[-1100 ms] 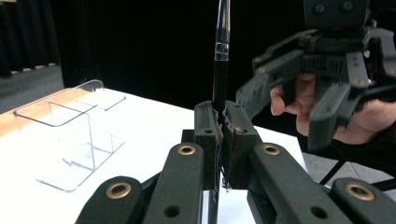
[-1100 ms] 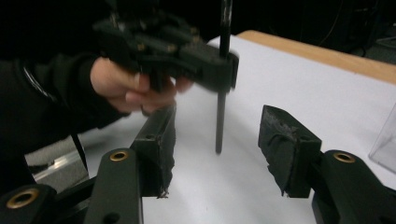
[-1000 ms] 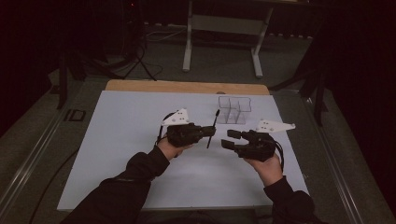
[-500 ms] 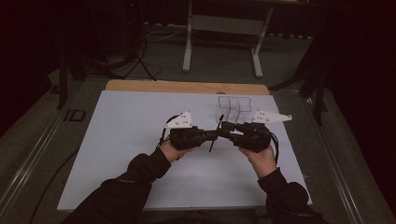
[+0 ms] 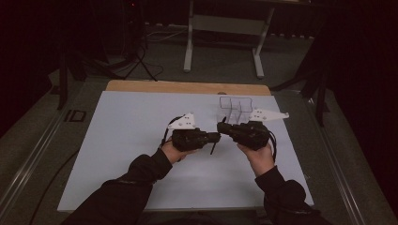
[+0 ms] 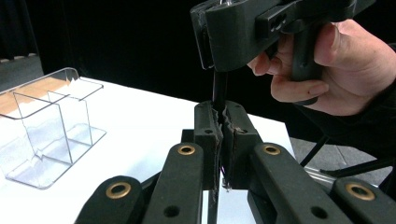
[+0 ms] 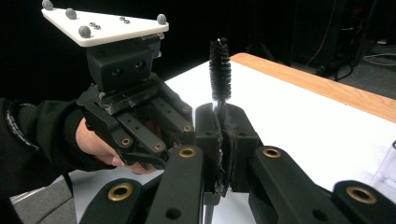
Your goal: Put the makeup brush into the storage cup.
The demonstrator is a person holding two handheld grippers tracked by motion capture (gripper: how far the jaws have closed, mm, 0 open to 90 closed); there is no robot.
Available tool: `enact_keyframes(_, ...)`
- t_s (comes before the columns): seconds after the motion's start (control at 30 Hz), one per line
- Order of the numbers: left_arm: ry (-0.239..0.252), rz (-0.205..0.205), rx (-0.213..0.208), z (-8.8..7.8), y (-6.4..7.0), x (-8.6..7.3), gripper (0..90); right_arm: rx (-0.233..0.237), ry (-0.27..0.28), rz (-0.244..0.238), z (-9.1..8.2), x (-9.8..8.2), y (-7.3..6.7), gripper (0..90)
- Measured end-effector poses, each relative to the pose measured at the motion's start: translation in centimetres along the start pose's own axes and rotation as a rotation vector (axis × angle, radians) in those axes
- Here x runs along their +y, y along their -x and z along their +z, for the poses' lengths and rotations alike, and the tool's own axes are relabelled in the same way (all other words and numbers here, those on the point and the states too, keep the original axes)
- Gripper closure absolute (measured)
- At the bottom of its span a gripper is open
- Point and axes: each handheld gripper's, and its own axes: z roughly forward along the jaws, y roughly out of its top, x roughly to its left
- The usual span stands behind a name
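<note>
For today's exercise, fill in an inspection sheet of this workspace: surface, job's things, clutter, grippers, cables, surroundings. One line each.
Surface: white table top, wooden strip along its far edge.
Job's things: thin black bottle brush, held above the table; clear divided organiser standing upright on the table.
Clutter: nothing seen.
Grippers: left gripper and right gripper both shut on the brush, jaw tips close together; the right's jaws have just been closing.
Cables: one trails from each gripper.
Surroundings: dark room, a metal stand behind the table.

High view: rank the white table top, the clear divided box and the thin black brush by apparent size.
1. White table top, by far the largest.
2. Clear divided box.
3. Thin black brush, with just a short sliver showing between the two grippers.
</note>
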Motion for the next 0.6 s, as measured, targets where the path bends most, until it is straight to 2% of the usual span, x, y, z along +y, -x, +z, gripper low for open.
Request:
enact_keyframes(0.1,-0.008,-0.024,-0.014,0.1,-0.1,0.1,84.3,-0.005,-0.008,-0.027,0.0,0.0,-0.1,85.7)
enact_keyframes(0.2,-0.028,-0.024,-0.016,0.1,0.1,0.1,74.0,-0.015,-0.013,-0.05,-0.1,0.1,-0.1,85.8)
enact_keyframes(0.23,-0.035,-0.021,-0.003,0.0,0.2,0.2,72.1,-0.014,-0.011,-0.047,-0.2,0.2,-0.1,85.8)
enact_keyframes(0.27,-0.037,-0.022,-0.007,-0.1,0.3,0.2,67.9,-0.018,-0.007,-0.048,-0.3,0.2,0.0,85.9)
enact_keyframes(0.3,-0.04,-0.018,-0.002,-0.2,0.3,0.2,67.3,-0.021,-0.003,-0.05,-0.5,0.3,0.1,85.8)
enact_keyframes(0.33,-0.044,-0.012,0.024,-0.4,0.4,0.2,63.5,-0.019,0.0,-0.048,-0.6,0.4,0.1,85.8)
enact_keyframes(0.37,-0.033,-0.006,0.025,-0.6,0.4,0.2,61.1,-0.022,0.005,-0.047,-0.8,0.5,0.2,85.9)
enact_keyframes(0.4,-0.019,-0.001,0.044,-1.0,0.5,0.3,58.6,-0.027,0.01,-0.053,-1.0,0.6,0.2,85.8)
enact_keyframes(0.47,-0.027,-0.014,0.057,-1.4,0.4,0.3,55.9,-0.026,0.017,-0.054,-1.3,0.9,0.3,85.8)
enact_keyframes(0.5,-0.035,-0.018,0.072,-1.6,0.3,0.4,51.5,-0.027,0.021,-0.056,-1.5,1.0,0.4,85.8)
enact_keyframes(0.57,-0.047,-0.035,0.078,-2.0,0.2,0.4,47.0,-0.028,0.025,-0.058,-1.7,1.3,0.6,85.8)
enact_keyframes(0.6,-0.051,-0.032,0.086,-2.2,0.3,0.4,43.6,-0.029,0.025,-0.059,-1.8,1.4,0.6,85.8)
